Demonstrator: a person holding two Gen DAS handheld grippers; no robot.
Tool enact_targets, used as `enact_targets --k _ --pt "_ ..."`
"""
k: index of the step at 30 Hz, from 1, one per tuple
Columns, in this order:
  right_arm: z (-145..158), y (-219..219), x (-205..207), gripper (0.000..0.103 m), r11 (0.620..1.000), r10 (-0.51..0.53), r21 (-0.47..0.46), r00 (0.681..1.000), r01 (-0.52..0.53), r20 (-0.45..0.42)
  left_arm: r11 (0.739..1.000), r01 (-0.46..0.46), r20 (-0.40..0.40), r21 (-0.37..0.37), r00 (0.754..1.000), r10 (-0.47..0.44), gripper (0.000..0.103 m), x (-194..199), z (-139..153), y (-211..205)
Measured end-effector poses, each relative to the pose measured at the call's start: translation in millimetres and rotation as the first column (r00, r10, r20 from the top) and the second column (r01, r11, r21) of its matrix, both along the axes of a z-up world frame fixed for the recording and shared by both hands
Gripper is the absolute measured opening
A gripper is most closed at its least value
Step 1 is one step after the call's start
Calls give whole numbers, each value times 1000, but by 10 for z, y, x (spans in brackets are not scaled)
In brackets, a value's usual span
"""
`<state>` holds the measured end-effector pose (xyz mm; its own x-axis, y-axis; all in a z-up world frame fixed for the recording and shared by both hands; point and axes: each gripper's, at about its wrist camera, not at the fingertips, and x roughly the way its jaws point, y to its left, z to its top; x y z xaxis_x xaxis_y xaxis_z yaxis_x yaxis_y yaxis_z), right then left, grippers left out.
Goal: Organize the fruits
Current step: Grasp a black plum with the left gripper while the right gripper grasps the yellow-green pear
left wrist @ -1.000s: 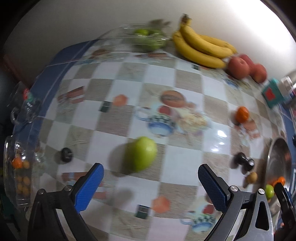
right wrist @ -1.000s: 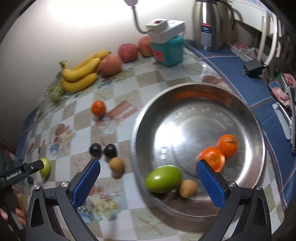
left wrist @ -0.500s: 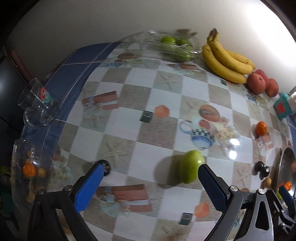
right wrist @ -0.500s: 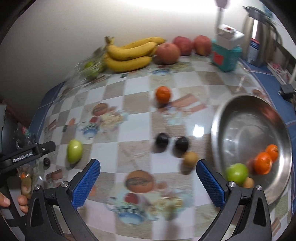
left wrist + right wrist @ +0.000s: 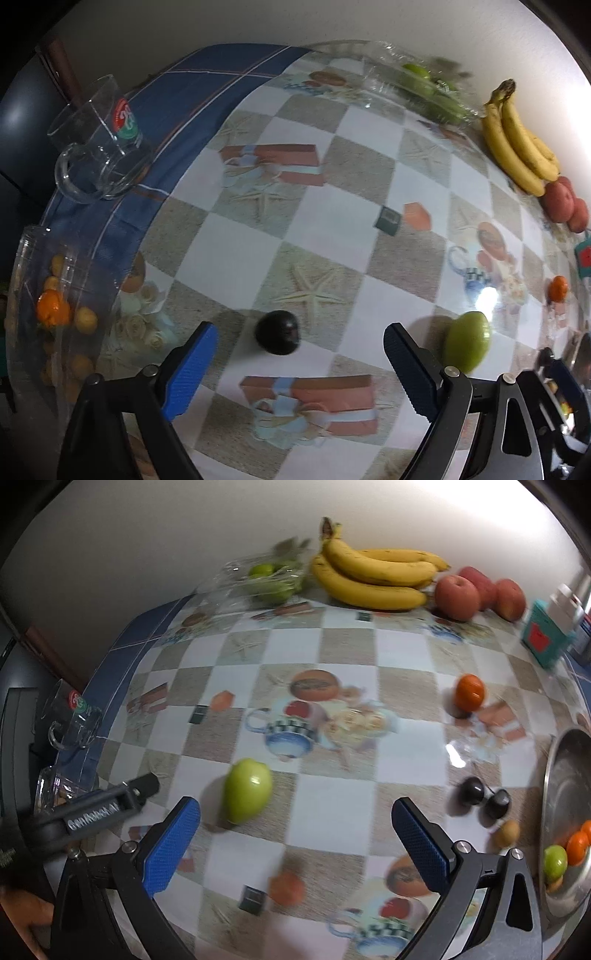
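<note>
Checkered table: a second ago the left gripper framed the green apple; now its closing fingers bracket a dark plum, untouched. Right gripper spread, holding nothing, above the apple. Plum likely goes next.

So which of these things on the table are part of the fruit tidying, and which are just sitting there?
Part of the job:
- dark round plum
- green apple
- small orange tangerine
- steel bowl

Just lying about:
- clear glass mug
- teal box
</note>
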<state>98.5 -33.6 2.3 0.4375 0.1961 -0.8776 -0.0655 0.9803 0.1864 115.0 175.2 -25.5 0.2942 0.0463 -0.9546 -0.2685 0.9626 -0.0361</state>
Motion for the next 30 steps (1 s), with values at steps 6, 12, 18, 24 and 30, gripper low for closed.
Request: enact_targets --k 6,12,18,24,30 --pt "-94 234 133 102 999 23 25 999 -23 -32 1000 -12 -39 -28 999 11 74 4 -150 59" --pt "-211 362 199 80 999 39 10 998 -38 -54 1000 -25 -67 -12 997 24 69 10 -267 90" --pt "-328 467 254 67 998 56 -13 996 -58 -73 1000 -19 -57 10 998 19 54 75 -320 32" --pt "-409 526 282 57 998 64 -17 994 -66 -88 999 -25 -51 29 998 26 38 123 -269 7" --pt "-466 541 305 50 997 62 -29 994 -65 -91 998 -43 -50 35 998 45 30 133 -254 32"
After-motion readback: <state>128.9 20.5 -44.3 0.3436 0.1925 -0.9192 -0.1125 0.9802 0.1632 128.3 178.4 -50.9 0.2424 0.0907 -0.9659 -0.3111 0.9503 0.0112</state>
